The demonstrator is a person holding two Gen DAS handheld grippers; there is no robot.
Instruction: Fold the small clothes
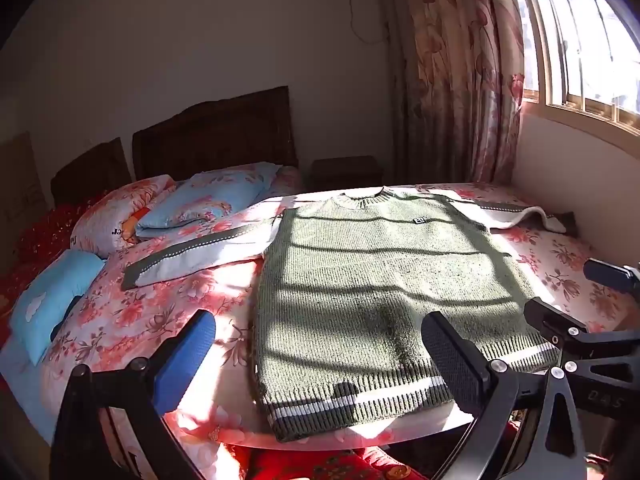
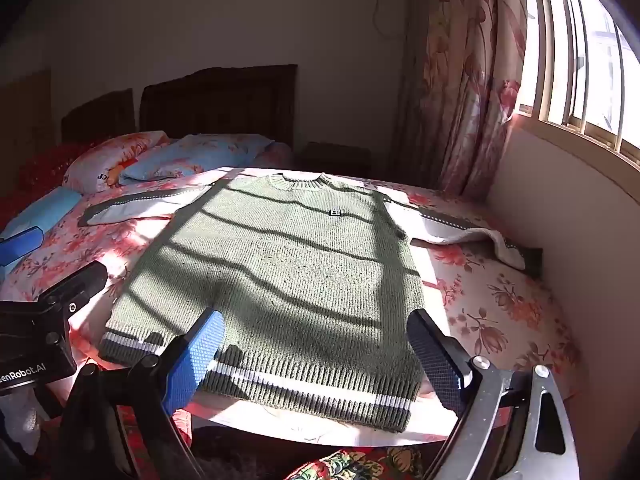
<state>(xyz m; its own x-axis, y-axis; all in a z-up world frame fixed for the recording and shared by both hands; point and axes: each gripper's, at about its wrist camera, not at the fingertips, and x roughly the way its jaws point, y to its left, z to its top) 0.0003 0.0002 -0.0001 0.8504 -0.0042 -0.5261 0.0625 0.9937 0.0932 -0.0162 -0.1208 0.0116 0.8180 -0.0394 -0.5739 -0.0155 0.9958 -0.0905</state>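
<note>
Centre of both frames: one green knit sweater (image 1: 372, 292) flat on floral bed (image 1: 168, 312), two sleeves spread outward. Frame bottom: left gripper (image 1: 320, 356) and right gripper (image 2: 316, 356), fingers spread wide, holding nothing, above hem. Upper left: three pillows (image 1: 208, 200).

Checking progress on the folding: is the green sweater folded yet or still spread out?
Spread out. The sweater lies flat on the bed, both sleeves out sideways, hem unfolded.
</note>
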